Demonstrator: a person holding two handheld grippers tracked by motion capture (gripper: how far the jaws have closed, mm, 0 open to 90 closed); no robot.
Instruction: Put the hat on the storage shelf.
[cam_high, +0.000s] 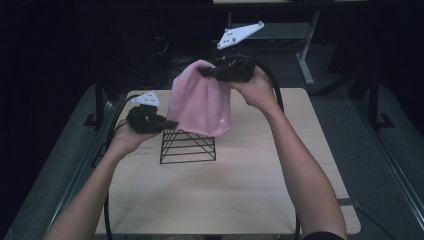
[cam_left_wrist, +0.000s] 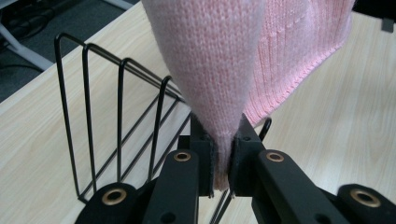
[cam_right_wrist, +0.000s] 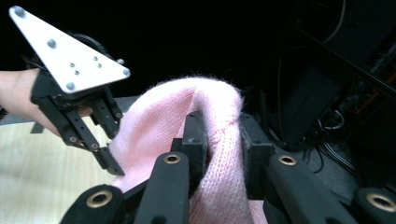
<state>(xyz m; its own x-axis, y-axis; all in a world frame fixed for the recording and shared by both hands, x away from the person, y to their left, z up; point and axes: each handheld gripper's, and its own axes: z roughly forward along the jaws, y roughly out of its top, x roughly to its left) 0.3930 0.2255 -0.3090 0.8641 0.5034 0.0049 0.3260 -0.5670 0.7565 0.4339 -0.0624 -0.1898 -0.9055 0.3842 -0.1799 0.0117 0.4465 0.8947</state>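
Two grippers, both clamped on one pink knit beanie (cam_high: 200, 102), and we see it hanging in the air between them above the black wire rack (cam_high: 187, 146). Our left gripper (cam_high: 167, 123) pinches a lower edge of the hat, level with the rack's top; in the left gripper view the knit is squeezed flat between its jaws, rack wires just beside them. Our right gripper (cam_high: 206, 71) sits higher and further back, biting a bunched fold at the crown; in the right gripper view the fabric bulges up between its jaws. The beanie's ribbed hem overlaps the rack's top in the high view; we can't tell if they touch. The rack stands on the light wooden table (cam_high: 240, 200).
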